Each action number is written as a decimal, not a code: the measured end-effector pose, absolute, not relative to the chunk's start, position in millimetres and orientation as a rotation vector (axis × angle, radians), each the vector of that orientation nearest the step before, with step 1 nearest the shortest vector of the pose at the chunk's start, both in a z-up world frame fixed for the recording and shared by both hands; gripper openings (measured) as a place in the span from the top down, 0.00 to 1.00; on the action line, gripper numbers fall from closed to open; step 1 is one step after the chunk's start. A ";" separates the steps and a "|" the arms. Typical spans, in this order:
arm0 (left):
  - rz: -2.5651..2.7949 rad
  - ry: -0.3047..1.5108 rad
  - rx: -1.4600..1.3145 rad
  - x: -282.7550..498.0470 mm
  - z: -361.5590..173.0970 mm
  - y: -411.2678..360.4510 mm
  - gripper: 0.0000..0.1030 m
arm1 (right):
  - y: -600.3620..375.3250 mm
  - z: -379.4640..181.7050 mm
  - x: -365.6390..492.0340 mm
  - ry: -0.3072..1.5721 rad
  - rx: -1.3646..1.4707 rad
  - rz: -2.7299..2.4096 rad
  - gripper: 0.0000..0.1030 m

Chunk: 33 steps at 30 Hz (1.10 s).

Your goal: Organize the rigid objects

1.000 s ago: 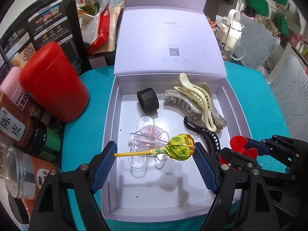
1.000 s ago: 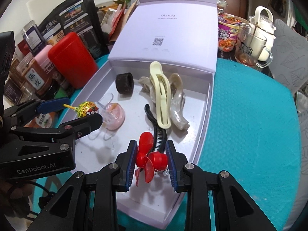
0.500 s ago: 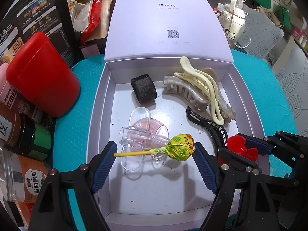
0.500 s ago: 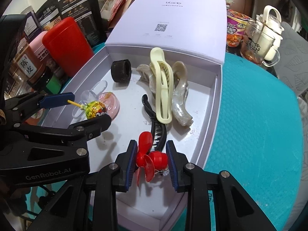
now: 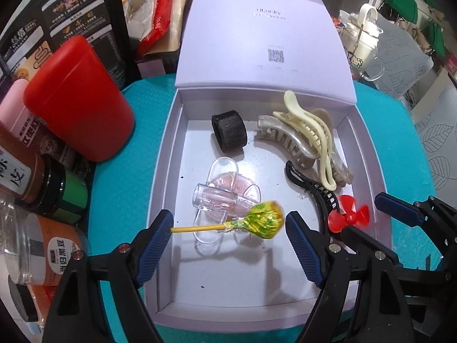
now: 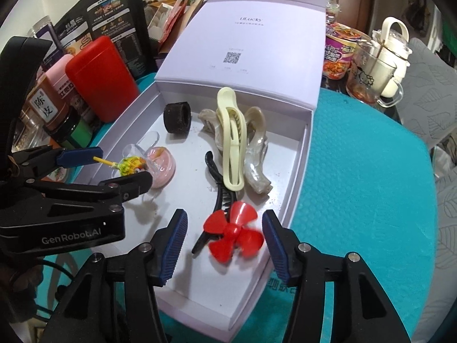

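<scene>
An open lavender box [image 5: 162, 171] [image 6: 297, 171] lies on a teal mat. Inside are a black ring [image 5: 230, 134], a cream hair claw [image 5: 311, 131] on a grey one, a black claw [image 5: 314, 191] and a clear-and-pink piece [image 5: 225, 191]. My left gripper [image 5: 228, 218] [image 6: 122, 164] hangs over the box's near left part, shut lengthwise on a yellow lollipop [image 5: 264, 220] [image 6: 131, 165], stick end on one pad. My right gripper [image 6: 225, 215] [image 5: 362, 214] is over the near right corner, its jaws opening. The red propeller [image 6: 232, 233] [image 5: 348, 214] sits blurred between them, free of both pads, beside the black claw.
A red canister [image 5: 77, 100] and several spice jars [image 5: 25, 171] crowd the mat left of the box. Behind it are snack bags; at the back right stand a glass mug [image 5: 365, 48] and a noodle cup [image 6: 337, 54]. Teal mat [image 6: 357, 171] lies right of the box.
My right jaws have spread apart and let go of the red propeller, which has dropped toward the box floor. My left gripper still grips the lollipop in about the same place.
</scene>
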State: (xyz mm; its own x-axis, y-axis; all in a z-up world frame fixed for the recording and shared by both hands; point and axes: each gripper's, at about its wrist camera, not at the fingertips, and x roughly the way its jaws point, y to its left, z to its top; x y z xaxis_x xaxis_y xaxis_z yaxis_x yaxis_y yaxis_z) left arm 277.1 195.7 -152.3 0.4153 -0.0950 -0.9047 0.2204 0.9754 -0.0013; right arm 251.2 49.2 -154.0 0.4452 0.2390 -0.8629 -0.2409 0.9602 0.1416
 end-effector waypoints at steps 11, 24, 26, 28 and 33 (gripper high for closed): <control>-0.167 1.065 0.086 263.6 -107.4 194.6 0.21 | 36.7 -119.2 238.5 1.013 -0.003 0.307 0.47; -0.081 0.913 0.069 214.9 -26.5 194.6 0.21 | 22.2 -48.9 212.8 0.888 -0.023 0.347 0.45; -0.073 0.887 0.066 207.2 -13.8 193.8 0.21 | 18.6 -36.7 206.5 0.867 -0.023 0.348 0.43; -0.067 0.857 0.064 198.0 -0.2 191.8 0.21 | 14.1 -24.6 198.8 0.847 -0.023 0.348 0.41; -0.065 0.796 0.061 172.6 28.5 183.7 0.21 | 2.3 3.6 176.2 0.805 -0.030 0.341 0.34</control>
State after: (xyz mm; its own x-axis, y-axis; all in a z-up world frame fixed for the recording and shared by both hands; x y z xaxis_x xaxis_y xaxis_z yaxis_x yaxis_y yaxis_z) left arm 172.6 183.7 28.5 0.6974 -0.0356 -0.7158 0.0814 0.9962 0.0297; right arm 176.2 2.3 3.6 0.6418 0.2880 -0.7108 -0.3105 0.9450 0.1026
